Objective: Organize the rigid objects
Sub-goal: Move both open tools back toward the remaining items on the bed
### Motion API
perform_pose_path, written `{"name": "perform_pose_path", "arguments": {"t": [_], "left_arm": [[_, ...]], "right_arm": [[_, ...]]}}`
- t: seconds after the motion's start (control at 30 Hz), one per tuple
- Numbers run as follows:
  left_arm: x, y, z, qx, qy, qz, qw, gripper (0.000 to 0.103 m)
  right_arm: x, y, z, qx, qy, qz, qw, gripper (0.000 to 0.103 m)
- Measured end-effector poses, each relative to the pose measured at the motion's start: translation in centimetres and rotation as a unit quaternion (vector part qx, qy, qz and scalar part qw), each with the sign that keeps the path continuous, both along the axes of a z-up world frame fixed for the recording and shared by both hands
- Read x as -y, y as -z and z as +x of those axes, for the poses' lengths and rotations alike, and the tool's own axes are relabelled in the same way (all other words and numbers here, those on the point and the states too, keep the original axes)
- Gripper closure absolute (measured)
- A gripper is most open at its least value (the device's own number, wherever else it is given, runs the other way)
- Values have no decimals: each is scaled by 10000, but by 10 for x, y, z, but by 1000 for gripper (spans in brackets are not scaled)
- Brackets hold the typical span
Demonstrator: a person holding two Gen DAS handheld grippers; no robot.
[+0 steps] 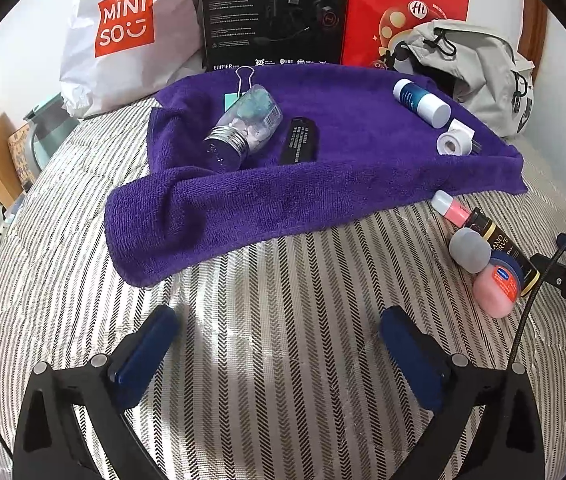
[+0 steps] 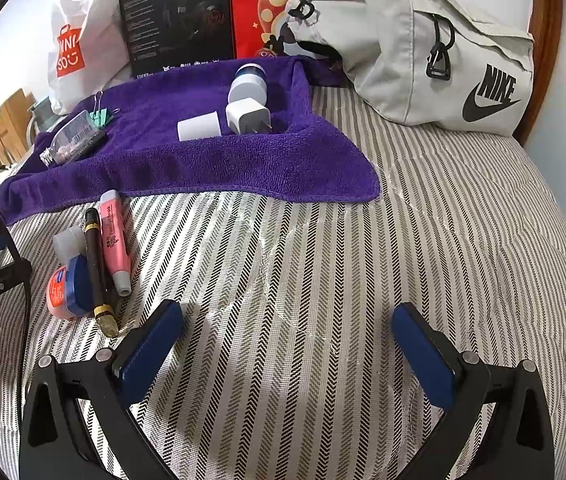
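Across the frame's middle in both views: purple towel (image 1: 303,168) spread on the striped bed (image 1: 283,320). Left hand-held gripper (image 1: 279,348) at bottom centre of the left wrist view, jaws wide, nothing between them, over bare bedding. Right hand-held gripper (image 2: 287,352) same in its own view: wide, empty. On the towel, left wrist view: glass jar (image 1: 243,128) lying on its side at centre-left, binder clip (image 1: 239,88) just behind it, black stick (image 1: 299,140) just right of the jar; upper right, white-and-blue bottle (image 1: 421,102) lying down, tape roll (image 1: 455,138) near it. Right wrist view shows a white charger (image 2: 249,116) just beside the tape roll, prongs toward the right. Off the towel, right edge of the left wrist view, a touching cluster on the bed: pink tube (image 1: 453,208), dark tube (image 1: 499,244), grey cap (image 1: 469,250), Vaseline tub (image 1: 499,284). Top of frame: Miniso bag (image 1: 123,32), black box (image 1: 275,12), red bag (image 1: 403,4), grey Nike bag (image 2: 423,48) at upper right.
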State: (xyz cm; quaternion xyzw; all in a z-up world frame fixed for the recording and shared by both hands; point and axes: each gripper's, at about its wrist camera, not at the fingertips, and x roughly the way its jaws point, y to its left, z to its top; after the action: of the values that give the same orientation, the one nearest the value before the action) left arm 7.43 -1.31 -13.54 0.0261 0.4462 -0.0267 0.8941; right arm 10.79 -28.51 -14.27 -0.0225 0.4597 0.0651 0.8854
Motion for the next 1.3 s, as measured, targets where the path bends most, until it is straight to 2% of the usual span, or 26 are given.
{"name": "perform_pose_path", "arguments": {"t": [0.73, 0.83, 0.9, 1.03, 1.2, 1.23, 1.3], "left_arm": [[0, 0, 0, -4, -7, -1, 10000, 0], [3, -3, -2, -76, -140, -14, 9999, 3], [9, -12, -5, -8, 20, -160, 9999, 6], [28, -41, -11, 301, 391, -386, 9980, 6], [56, -44, 2, 278, 728, -354, 9963, 6], [59, -41, 5, 218, 754, -375, 9962, 7], [66, -34, 12, 89, 838, -446, 9954, 24]], "right_arm": [[1, -1, -1, 3, -2, 3, 10000, 0], [1, 0, 0, -1, -17, 19, 10000, 0], [2, 0, 0, -42, -129, 24, 9999, 0], [12, -3, -4, -166, -213, 155, 9995, 0], [29, -18, -16, -231, -116, 447, 9987, 0], [32, -21, -20, -203, -121, 500, 9985, 0], [38, -29, -27, -194, -146, 559, 9981, 0]]}}
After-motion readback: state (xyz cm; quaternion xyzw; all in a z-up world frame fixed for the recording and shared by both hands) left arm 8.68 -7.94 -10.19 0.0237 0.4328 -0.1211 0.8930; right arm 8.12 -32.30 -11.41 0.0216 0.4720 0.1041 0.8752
